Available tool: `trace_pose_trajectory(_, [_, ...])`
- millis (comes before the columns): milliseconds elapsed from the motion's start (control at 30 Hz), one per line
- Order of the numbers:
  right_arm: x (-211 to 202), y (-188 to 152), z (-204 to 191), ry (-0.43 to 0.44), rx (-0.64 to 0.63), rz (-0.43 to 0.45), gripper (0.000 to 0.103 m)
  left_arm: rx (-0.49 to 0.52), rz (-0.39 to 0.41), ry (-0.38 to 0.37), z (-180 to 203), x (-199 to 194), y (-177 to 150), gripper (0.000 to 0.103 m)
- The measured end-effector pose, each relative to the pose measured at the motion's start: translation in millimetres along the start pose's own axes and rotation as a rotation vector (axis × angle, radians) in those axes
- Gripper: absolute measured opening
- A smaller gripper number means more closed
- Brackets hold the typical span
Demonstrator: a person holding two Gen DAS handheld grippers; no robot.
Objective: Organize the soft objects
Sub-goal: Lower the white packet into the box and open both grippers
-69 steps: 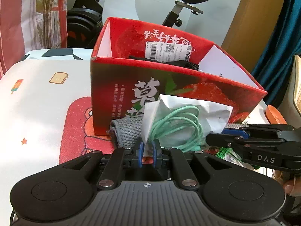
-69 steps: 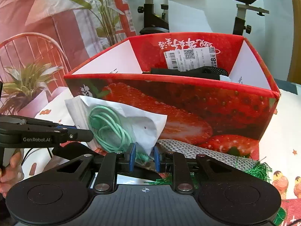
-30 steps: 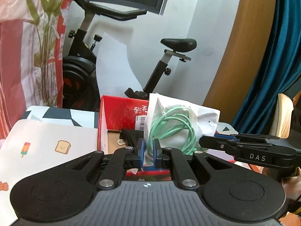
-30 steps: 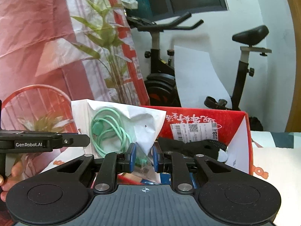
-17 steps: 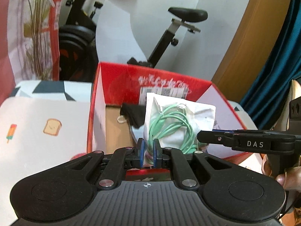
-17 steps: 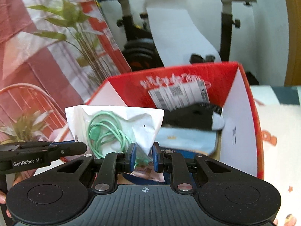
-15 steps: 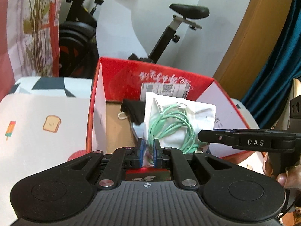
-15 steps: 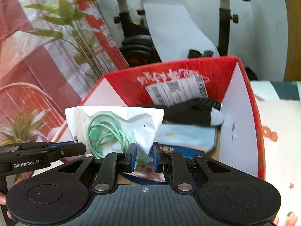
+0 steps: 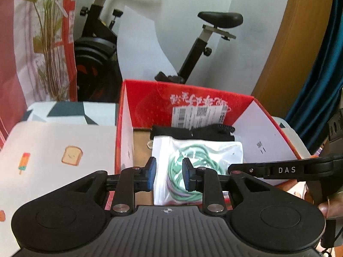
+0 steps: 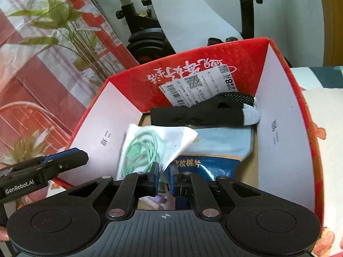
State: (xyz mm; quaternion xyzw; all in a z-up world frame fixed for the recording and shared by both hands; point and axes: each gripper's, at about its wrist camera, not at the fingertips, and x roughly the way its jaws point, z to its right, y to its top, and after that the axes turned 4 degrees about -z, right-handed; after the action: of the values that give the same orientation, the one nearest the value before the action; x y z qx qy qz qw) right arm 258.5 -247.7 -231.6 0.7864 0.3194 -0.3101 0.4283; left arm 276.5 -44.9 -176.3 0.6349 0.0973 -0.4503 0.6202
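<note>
Both grippers are over the red box (image 9: 193,105). On the left gripper (image 9: 167,174) the jaws are opening, and the blue pads (image 9: 151,171) stand apart with a gap on each side. The white bag (image 9: 199,150) with the green cord (image 9: 188,160) shows between them, but the pads do not press on it. On the right gripper (image 10: 164,177) the jaws are shut, and they pinch the bottom corner of the white bag (image 10: 163,137).

The bag is down inside the red box (image 10: 283,128). It lies partly on a blue packet (image 10: 220,147). Behind it, a black glove (image 10: 203,111) with a grey fingertip leans near the back wall. A white shipping label (image 10: 197,85) is stuck on that back wall.

In the left wrist view, the right gripper's side arm with the word DAS on it reaches in from the right, just by the box. A fingertip (image 9: 331,209) shows at the right edge.

The box sits on a white cloth (image 9: 53,150) with a toast picture and an ice pop picture. Behind the box stands an exercise bike (image 9: 203,42). A leafy plant picture (image 10: 53,32) hangs on the left.
</note>
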Motion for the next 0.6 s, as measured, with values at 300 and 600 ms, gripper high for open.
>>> trace_pose_trajectory(300, [27.1, 8.4, -28.4, 0.012, -0.061, -0.068, 0.008, -0.017, 0.028, 0.024, -1.9, -0.1, 3.9, 0.027])
trace_pose_trajectory(600, [43.7, 6.4, -40.0, -0.052, -0.091, -0.114, 0.011, -0.027, 0.036, 0.039, -6.3, -3.7, 3.0, 0.027])
